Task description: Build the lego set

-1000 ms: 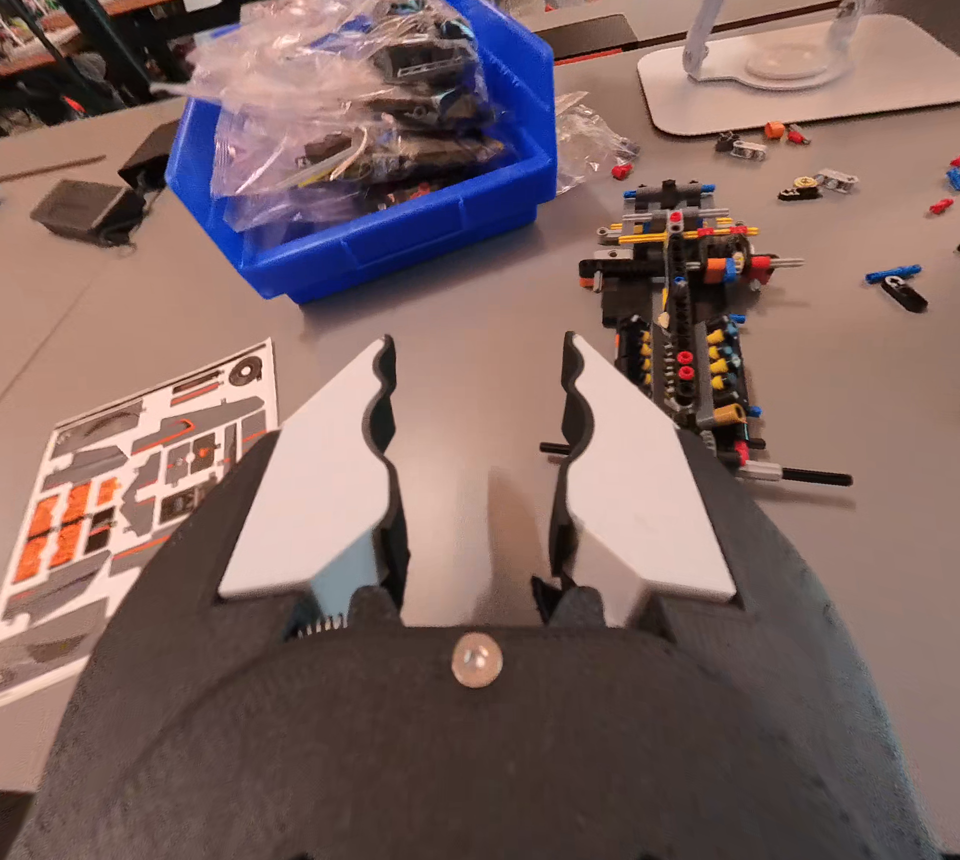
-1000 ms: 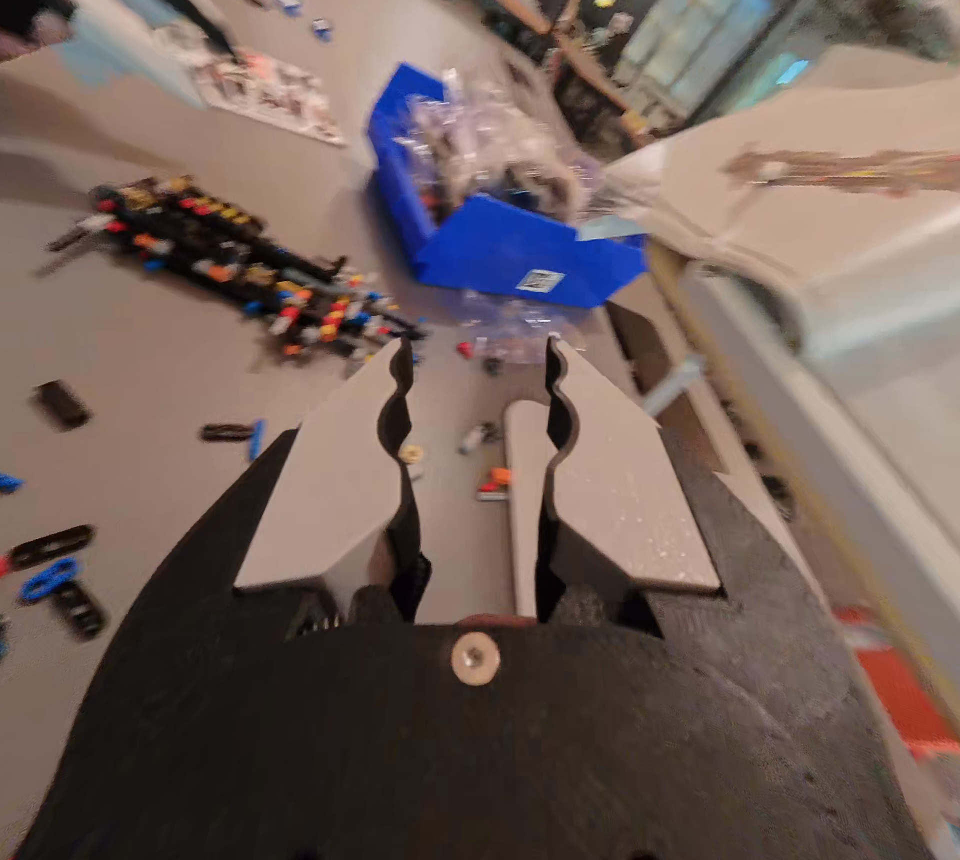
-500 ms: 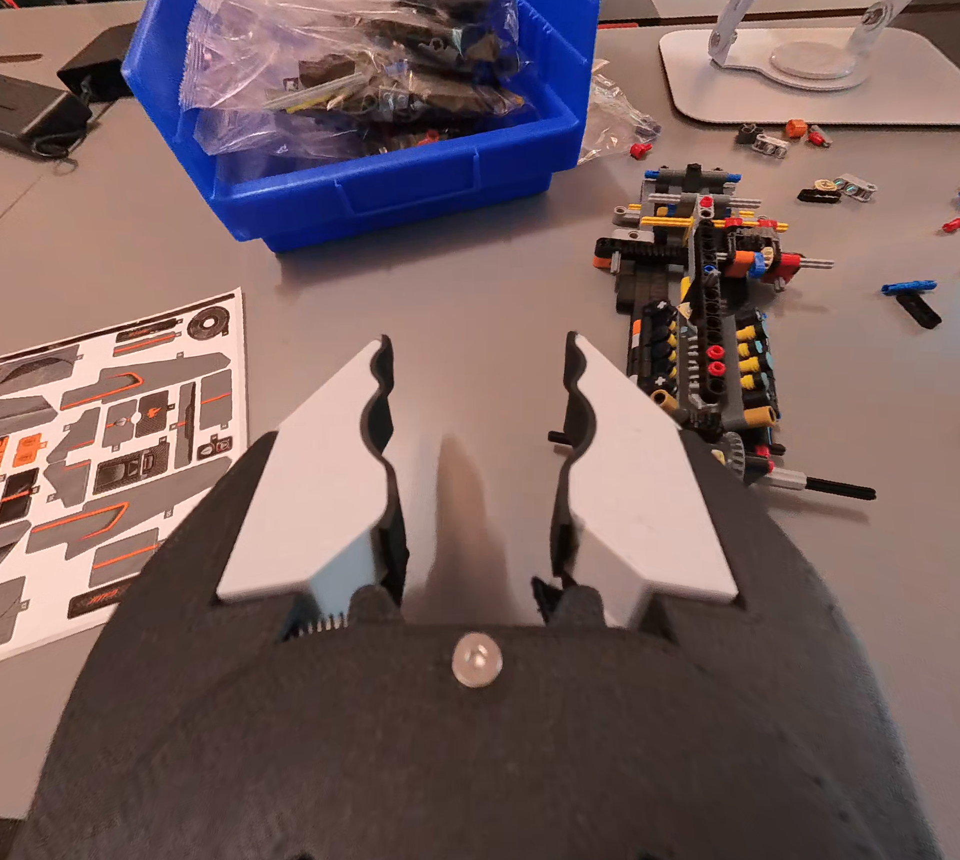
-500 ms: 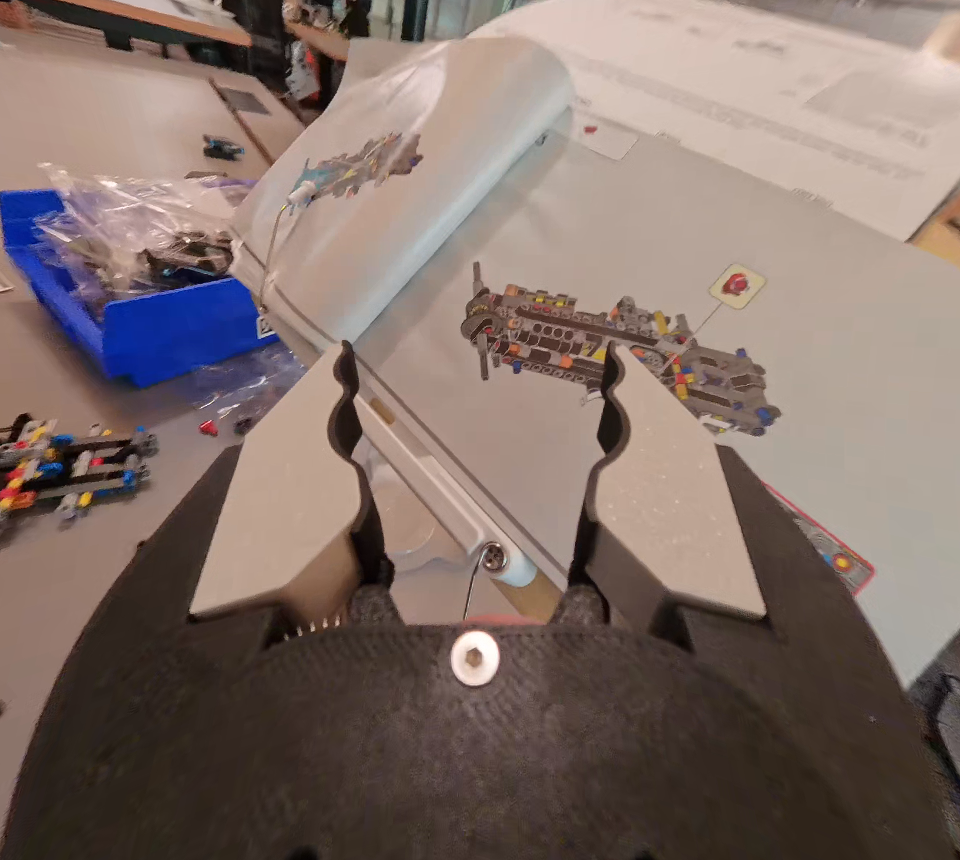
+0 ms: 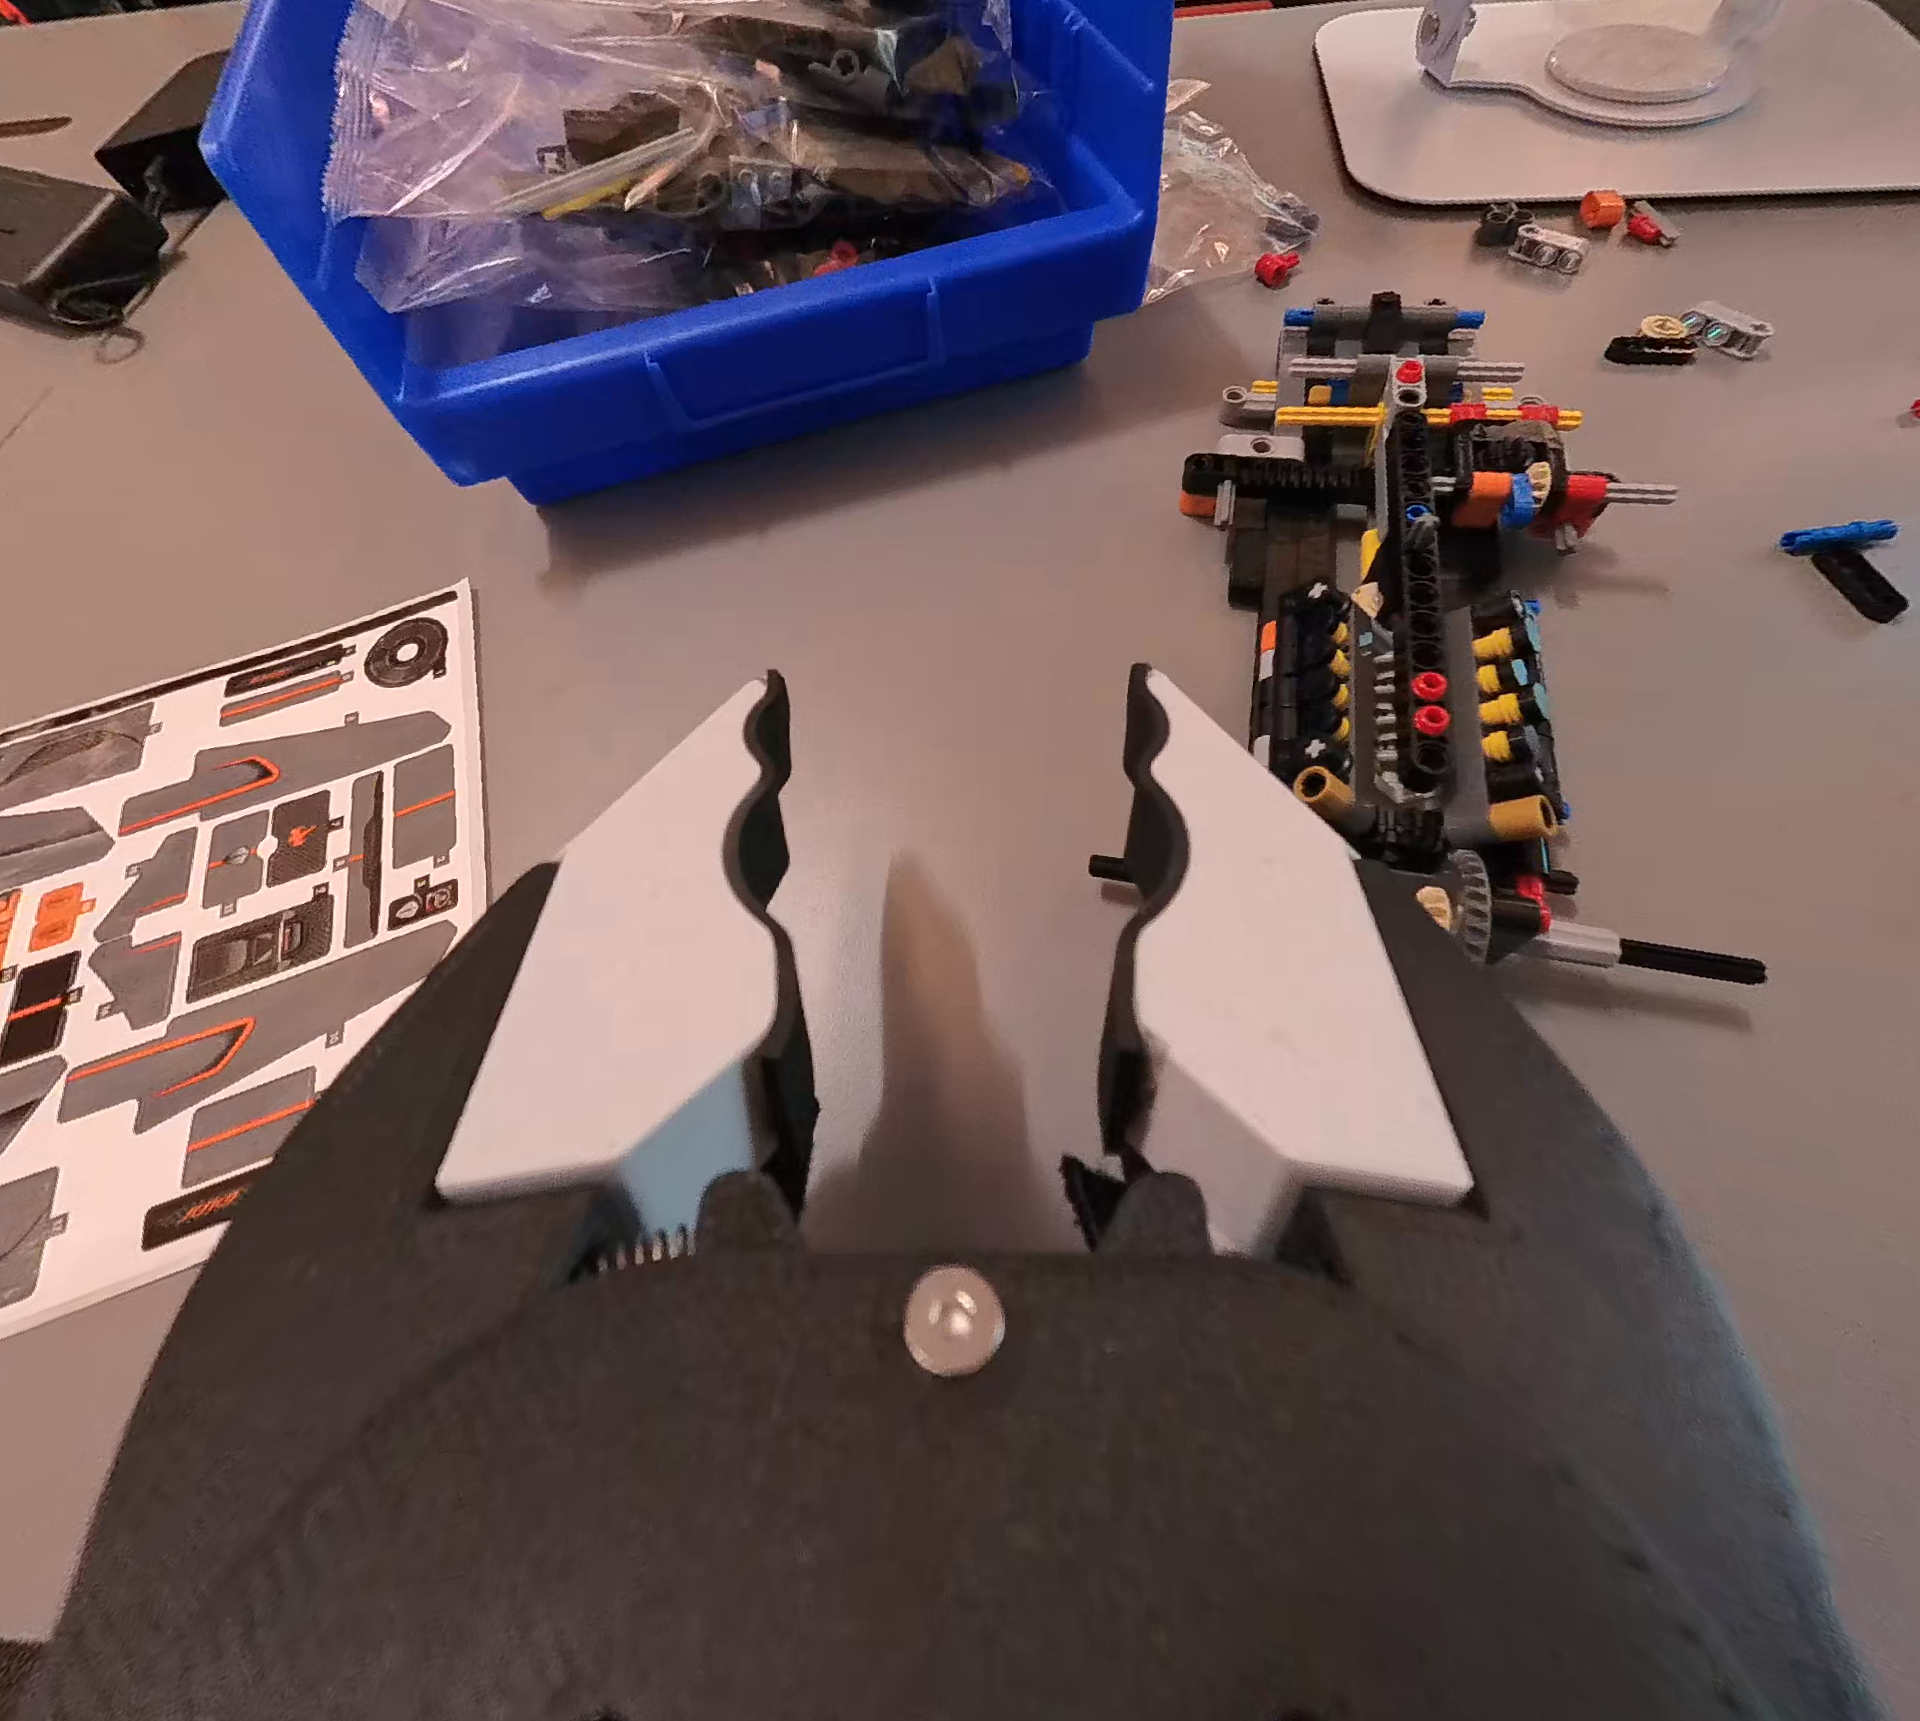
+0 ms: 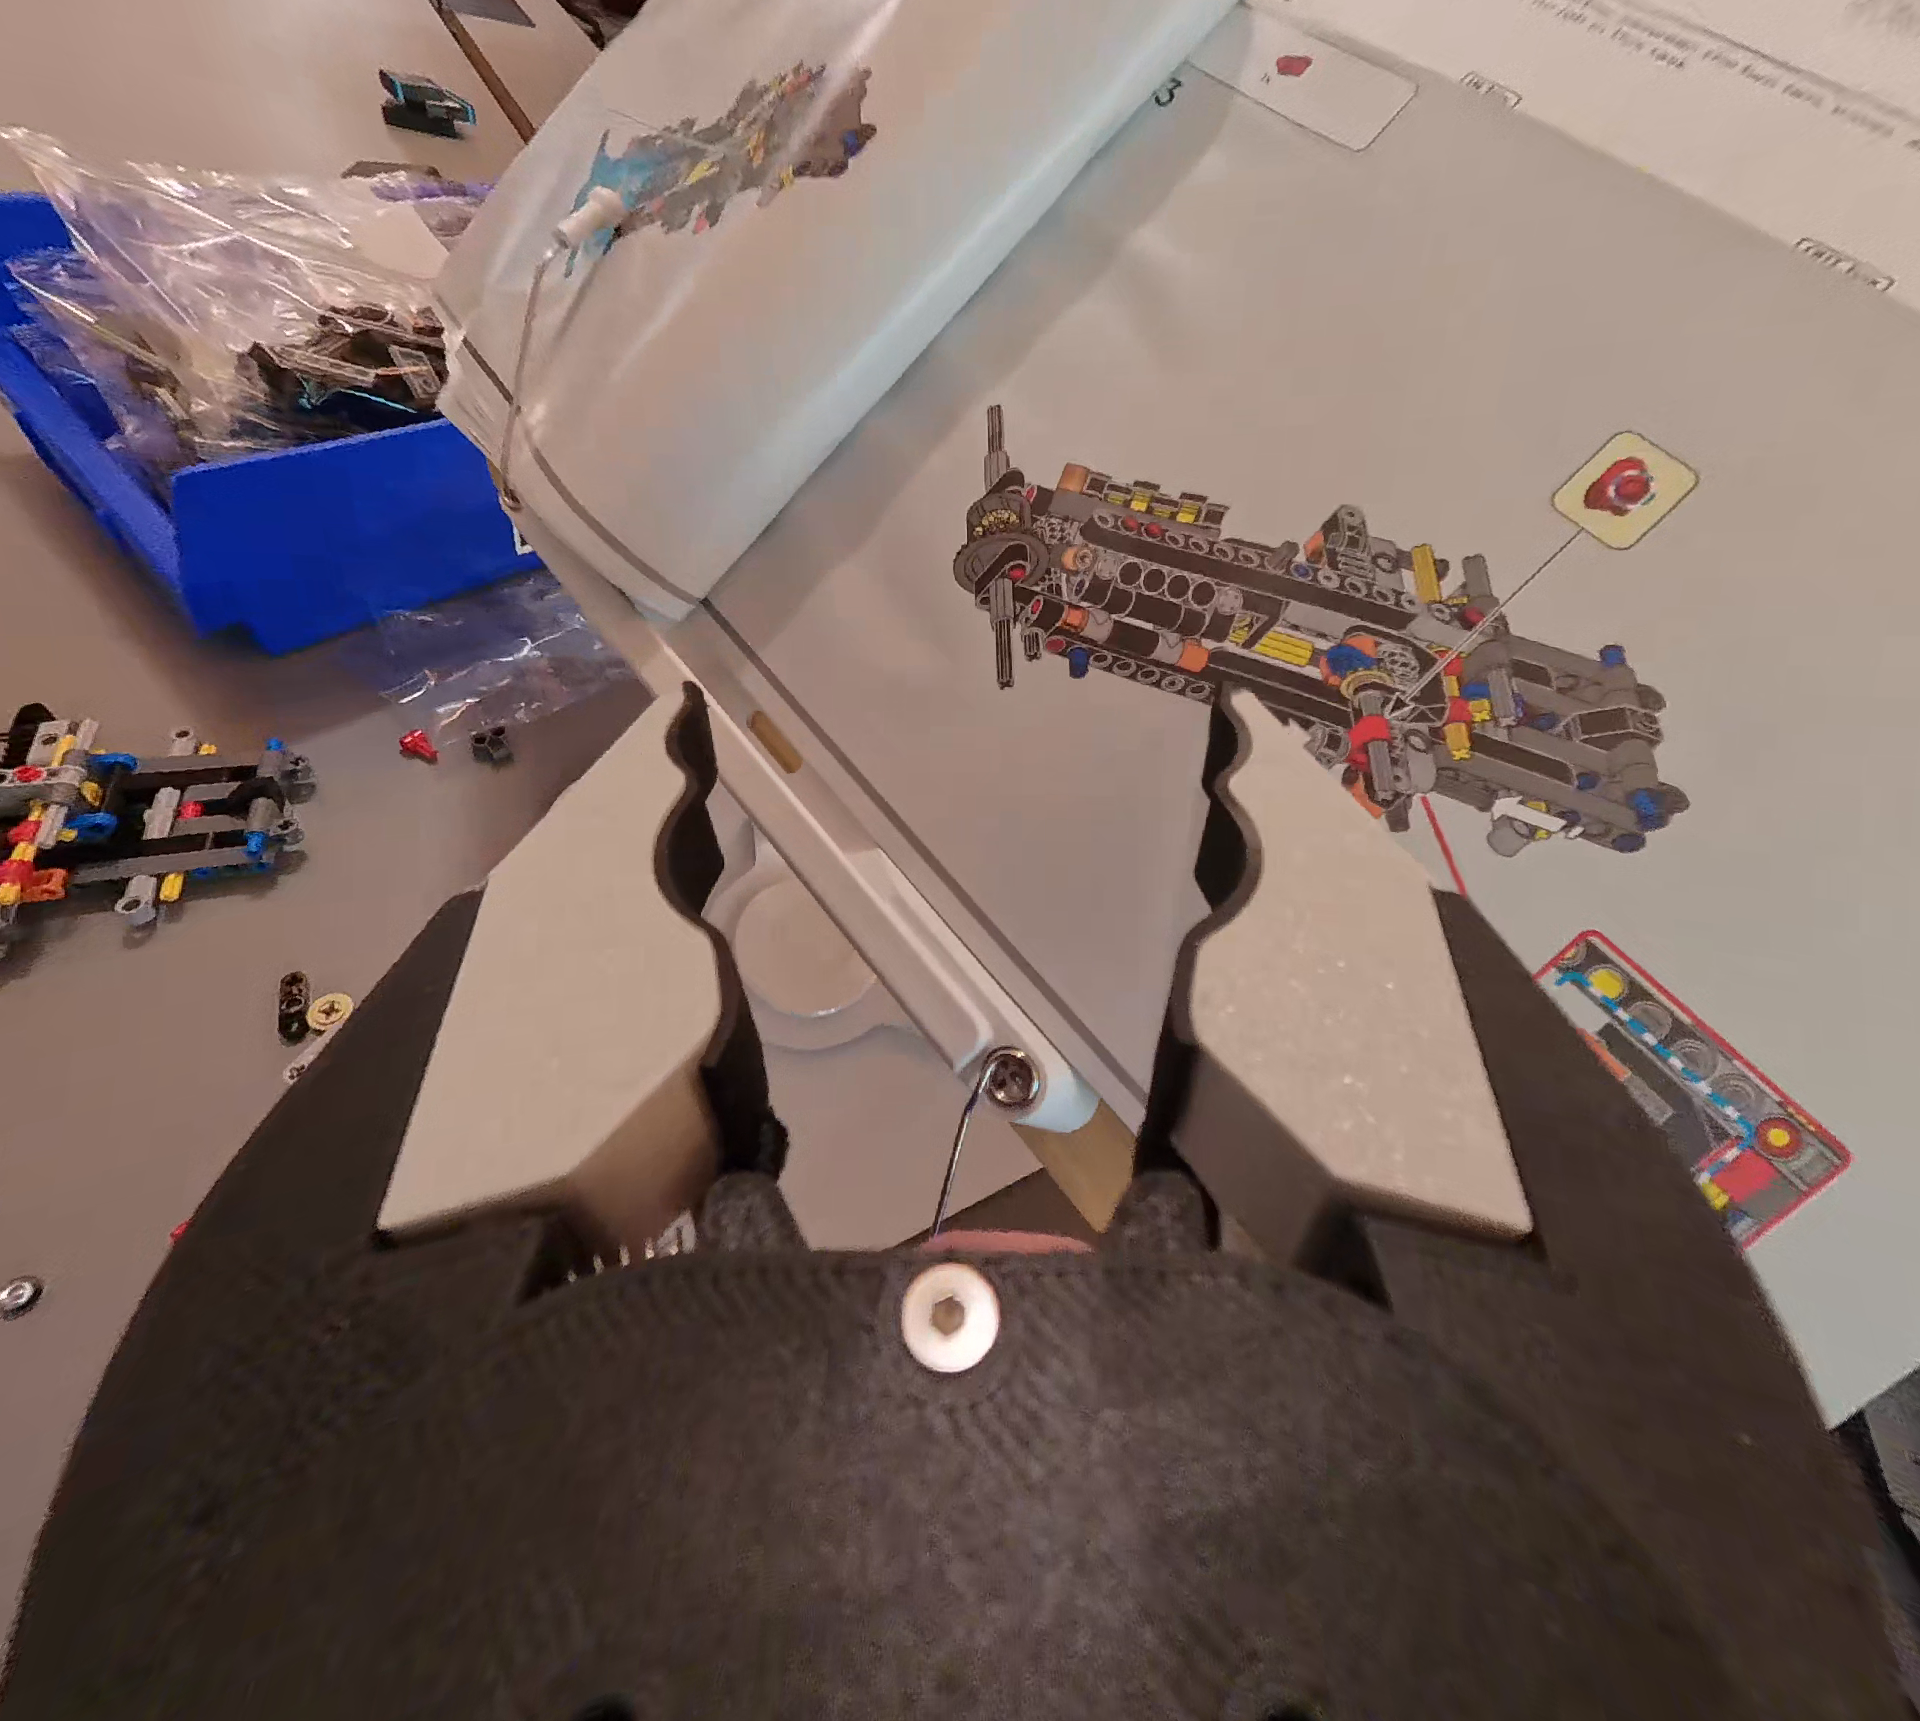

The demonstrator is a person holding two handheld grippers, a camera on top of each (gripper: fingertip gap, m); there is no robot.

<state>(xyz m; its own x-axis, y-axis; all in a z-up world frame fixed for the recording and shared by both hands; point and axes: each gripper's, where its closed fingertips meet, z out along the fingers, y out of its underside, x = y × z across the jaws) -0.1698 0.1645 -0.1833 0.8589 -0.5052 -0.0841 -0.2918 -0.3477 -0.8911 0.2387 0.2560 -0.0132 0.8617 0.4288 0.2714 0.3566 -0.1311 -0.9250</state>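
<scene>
A half-built lego chassis [image 5: 1392, 622] of black, grey, yellow and red parts lies on the grey table, just right of my left gripper [image 5: 956, 684], which is open and empty above the table. The chassis end also shows at the left of the right wrist view [image 6: 135, 819]. My right gripper [image 6: 956, 705] is open and empty, raised in front of the open instruction booklet [image 6: 1351, 445] on its stand. The booklet page shows a picture of the chassis with a red part marked. Loose small pieces [image 5: 1652, 331] lie beyond the chassis, with a red pin [image 5: 1276, 269] near the bin.
A blue bin [image 5: 748, 362] full of clear bags of parts stands at the back, also in the right wrist view [image 6: 312, 518]. A sticker sheet [image 5: 208, 871] lies at the left. The stand's grey base plate [image 5: 1621, 102] is at the back right. Black boxes [image 5: 73, 237] sit far left. My right tips are about 25 cm from the red pin [image 5: 1276, 269], my left tips only 20 cm. My right wrist view [image 6: 422, 744] looks at it from another angle.
My right gripper swung from the table and bin up to face the instruction booklet and opened wider. My left gripper moved forward a little toward the bin, still open.
</scene>
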